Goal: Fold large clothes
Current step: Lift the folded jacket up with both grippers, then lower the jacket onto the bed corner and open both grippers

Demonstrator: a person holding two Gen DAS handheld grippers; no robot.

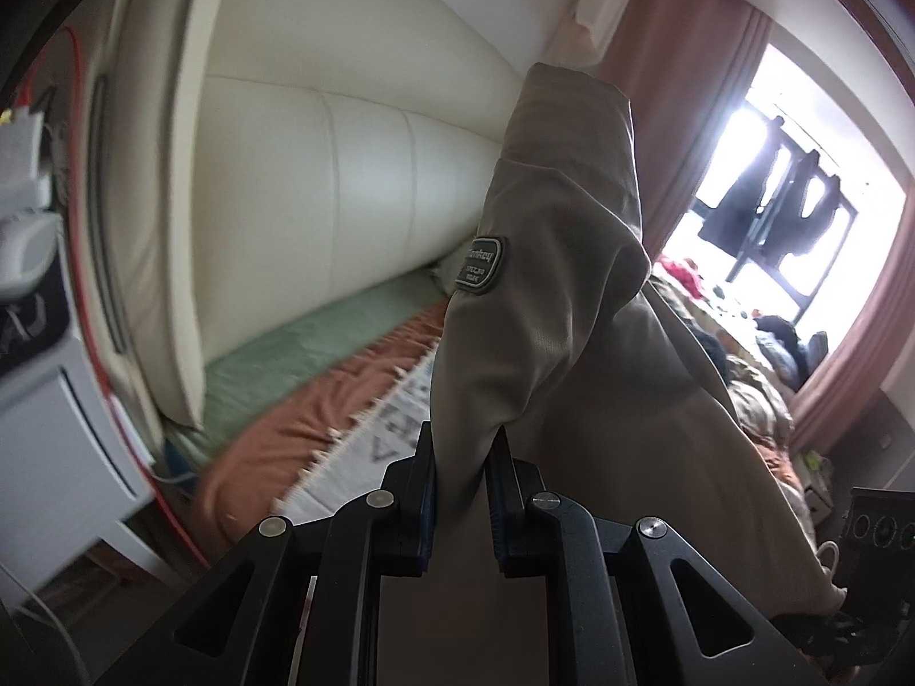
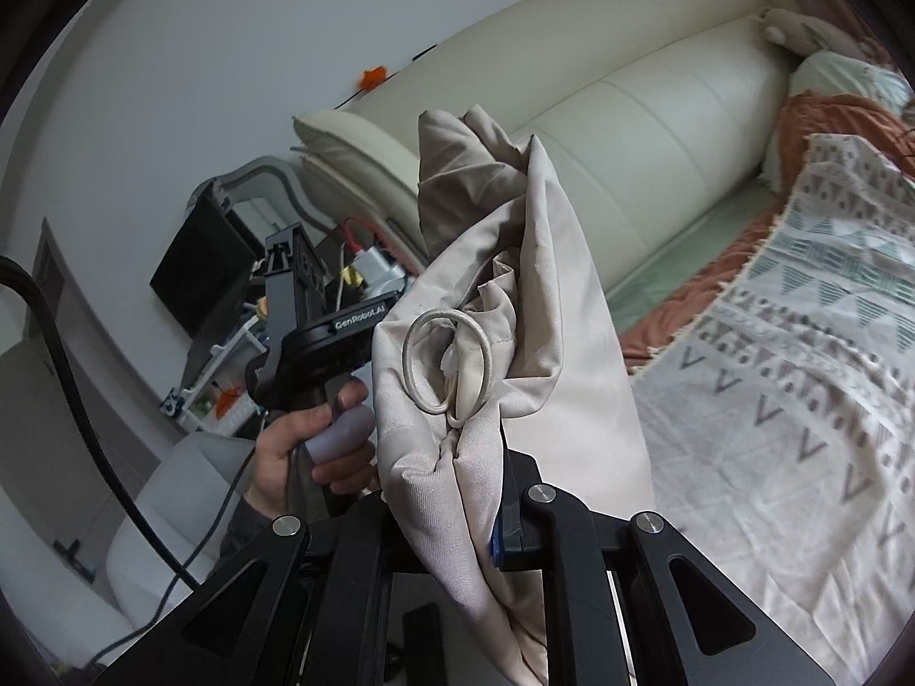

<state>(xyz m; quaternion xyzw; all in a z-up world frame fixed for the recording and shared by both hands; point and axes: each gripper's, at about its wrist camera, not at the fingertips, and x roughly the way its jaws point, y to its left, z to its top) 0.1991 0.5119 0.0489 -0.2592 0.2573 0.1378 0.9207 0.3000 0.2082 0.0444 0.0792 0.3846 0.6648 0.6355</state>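
In the left wrist view, a white nightstand sits at the far left beside the cream padded headboard, with the rust-coloured bedspread below it. The left gripper is clamped on a sleeve of the beige jacket, which rises upright between its fingers and carries a dark stitched patch (lettering too blurred to read). Pink curtains frame a bright window at right.

In the right wrist view, the person's left hand grips the other tool's handle at left. The right gripper is closed on bunched jacket fabric, where a pale drawstring loop lies. A patterned throw blanket covers the bed at right.
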